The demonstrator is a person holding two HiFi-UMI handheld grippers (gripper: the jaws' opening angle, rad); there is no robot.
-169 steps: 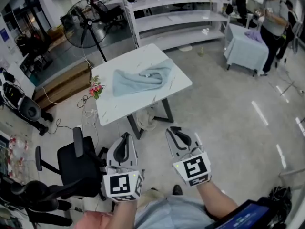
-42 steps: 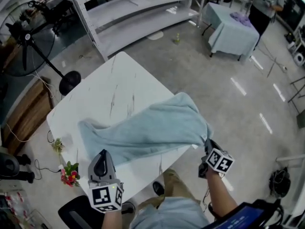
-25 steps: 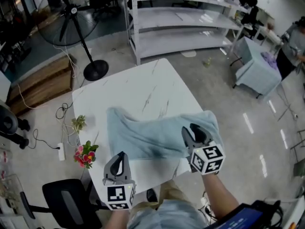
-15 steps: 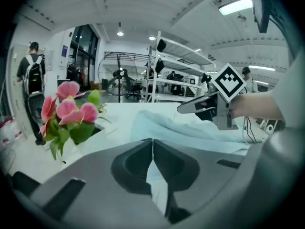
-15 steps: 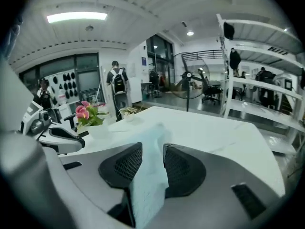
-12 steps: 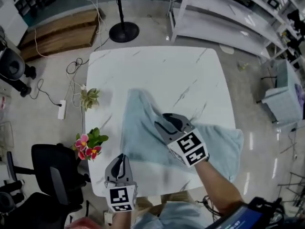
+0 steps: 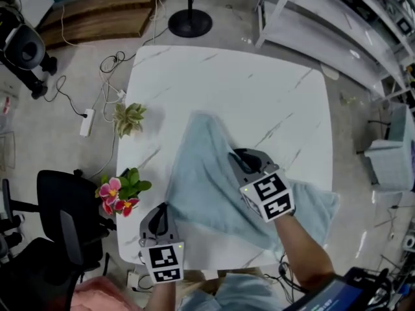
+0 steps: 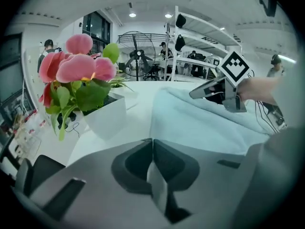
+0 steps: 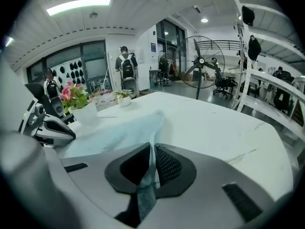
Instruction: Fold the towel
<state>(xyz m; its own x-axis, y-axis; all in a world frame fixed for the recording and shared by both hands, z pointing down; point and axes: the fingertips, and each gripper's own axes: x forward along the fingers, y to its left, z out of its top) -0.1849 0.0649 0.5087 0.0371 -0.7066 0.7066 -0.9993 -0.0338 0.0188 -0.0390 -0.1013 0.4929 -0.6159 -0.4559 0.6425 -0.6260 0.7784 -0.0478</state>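
White marble-veined table (image 7: 194, 76) fills the middle of the head view, standing on a grey concrete floor with a fan's round base (image 7: 190, 23) beyond its far edge, pale shelving (image 7: 337, 18) at the far right and a black office chair (image 7: 58, 225) at the near left. A pale blue towel (image 7: 201, 186) lies rumpled across the near half of the tabletop, one corner pointing toward the table's middle and its near right part reaching over the table's edge. The right gripper (image 7: 241, 159) sits over the middle of the towel, pointing down and away from the person; its jaws have just been closing and now pinch a raised fold of the cloth, which runs up between the pads in the right gripper view. The left gripper (image 7: 159, 214) is at the table's near left corner, just beside the towel's near left edge, its jaws together with nothing seen between them. A white pot of pink flowers (image 7: 120, 196) stands at the table's left edge close to that gripper, and a small green plant (image 7: 130, 117) stands farther along the same edge.
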